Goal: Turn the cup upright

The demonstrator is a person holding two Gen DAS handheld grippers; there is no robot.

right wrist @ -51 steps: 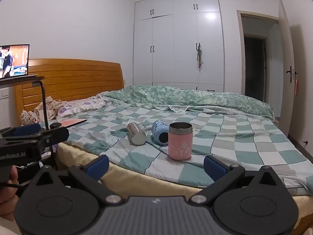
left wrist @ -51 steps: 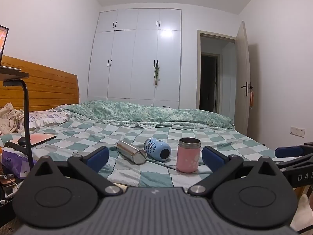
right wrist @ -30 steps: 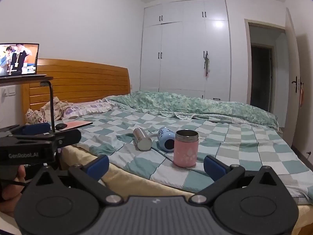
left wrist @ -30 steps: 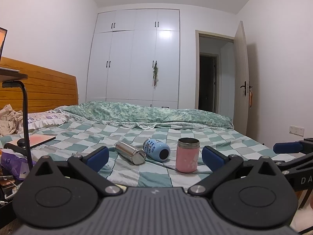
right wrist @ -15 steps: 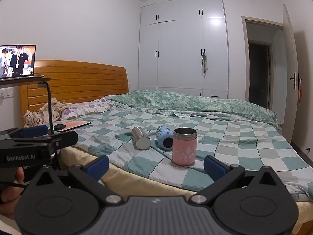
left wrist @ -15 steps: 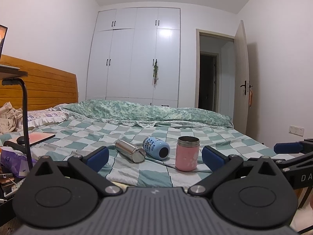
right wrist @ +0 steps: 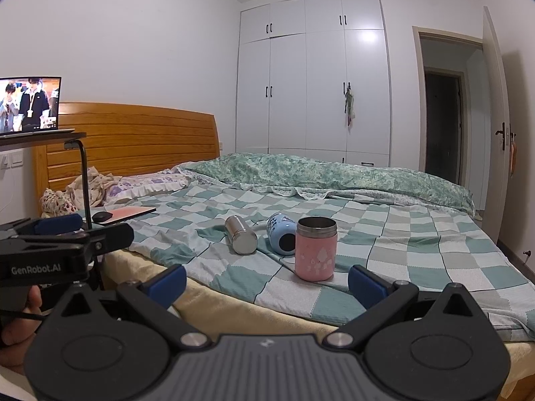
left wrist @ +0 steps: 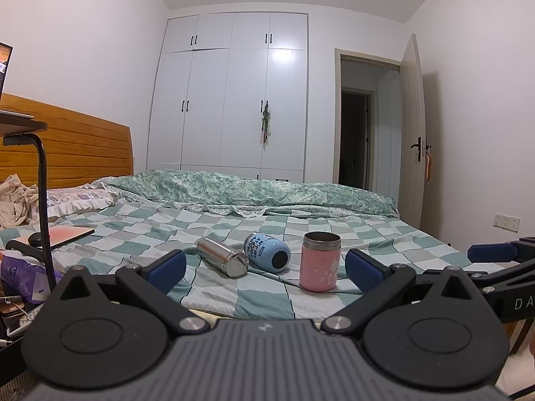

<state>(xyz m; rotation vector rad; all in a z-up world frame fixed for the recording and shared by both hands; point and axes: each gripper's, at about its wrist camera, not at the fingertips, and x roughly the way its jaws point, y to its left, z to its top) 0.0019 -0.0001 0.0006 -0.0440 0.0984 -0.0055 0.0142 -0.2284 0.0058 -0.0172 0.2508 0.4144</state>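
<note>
Three cups sit near the bed's (left wrist: 384, 234) front edge. The pink cup (left wrist: 320, 260) stands upright on the right. The blue cup (left wrist: 267, 252) lies on its side just left of it, and the steel cup (left wrist: 221, 256) lies tipped further left, close beside the blue one. The left gripper (left wrist: 264, 267) and right gripper (right wrist: 265, 280) both hover short of the bed, jaws spread wide, holding nothing.
</note>
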